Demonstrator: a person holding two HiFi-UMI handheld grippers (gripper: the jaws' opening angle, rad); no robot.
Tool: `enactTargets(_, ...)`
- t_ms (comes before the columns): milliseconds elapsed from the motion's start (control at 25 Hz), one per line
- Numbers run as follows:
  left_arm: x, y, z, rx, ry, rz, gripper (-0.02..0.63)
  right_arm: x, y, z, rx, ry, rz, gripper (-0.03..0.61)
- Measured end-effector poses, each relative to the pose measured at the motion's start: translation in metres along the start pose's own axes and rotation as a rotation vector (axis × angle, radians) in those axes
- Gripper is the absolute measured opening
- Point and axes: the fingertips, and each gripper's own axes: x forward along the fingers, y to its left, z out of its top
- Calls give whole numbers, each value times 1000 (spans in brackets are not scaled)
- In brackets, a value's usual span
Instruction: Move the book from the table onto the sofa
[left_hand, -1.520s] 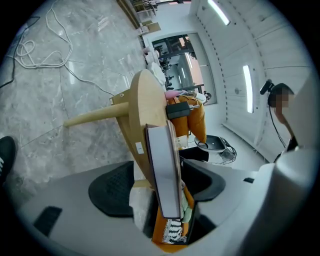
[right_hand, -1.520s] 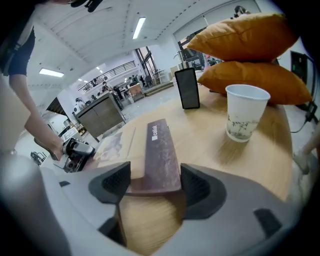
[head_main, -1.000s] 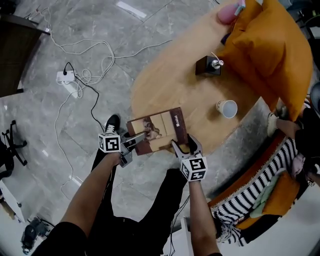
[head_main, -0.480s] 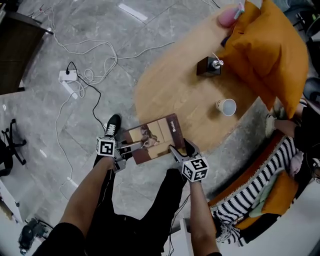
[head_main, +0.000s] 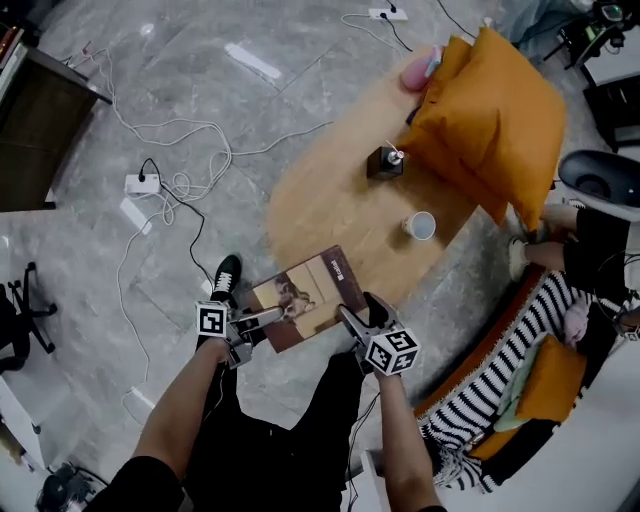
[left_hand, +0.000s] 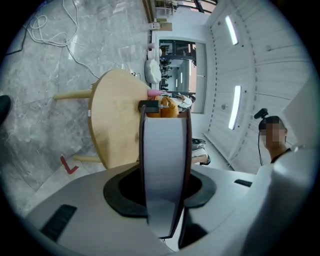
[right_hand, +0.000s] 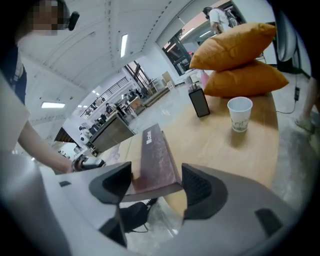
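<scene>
The brown book (head_main: 305, 295) hangs in the air just off the near edge of the round wooden table (head_main: 330, 190), held between both grippers. My left gripper (head_main: 268, 318) has just been closing and is shut on the book's left edge; in the left gripper view the white page edge (left_hand: 165, 175) fills the gap between the pads of that gripper (left_hand: 162, 186). My right gripper (head_main: 355, 312) is shut on the book's near right corner, and the right gripper view shows the spine (right_hand: 155, 160) between the pads of that gripper (right_hand: 157, 182). The sofa (head_main: 480, 400), with a striped blanket, lies at the lower right.
On the table stand a white cup (head_main: 421, 226), a dark box with a dispenser (head_main: 383, 162) and two orange cushions (head_main: 490, 110). Cables and a power strip (head_main: 140, 183) lie on the grey floor at the left. A seated person's legs (head_main: 590, 240) show at the right.
Both grippers have risen with the book, which has come off the tabletop and toward me. The left jaws have closed on its edge.
</scene>
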Motion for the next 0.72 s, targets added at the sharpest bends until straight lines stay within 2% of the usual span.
enactTargets(80, -2, -29, -1, 33, -3, -32, 146, -17, 12, 22, 67, -43, 34, 305)
enactTargets(200, -2, -84, -10, 28, -9, -119, 146, -50, 35, 50, 180, -78, 115, 305)
enactTargets(320, 3, -129, -7, 45, 6, -194, 146, -75, 55, 77, 240, -115, 187, 305)
enactTargets(520, 5, -185, -10, 151, 63, -233, 146, -118, 86, 106, 272, -176, 281, 298)
enactTargets(600, 2, -206, -9, 198, 93, -232, 146, -132, 103, 116, 269, -208, 318, 252)
enactTargets(720, 9, -238, -16, 208, 122, -283, 146, -161, 115, 126, 278, -248, 330, 239)
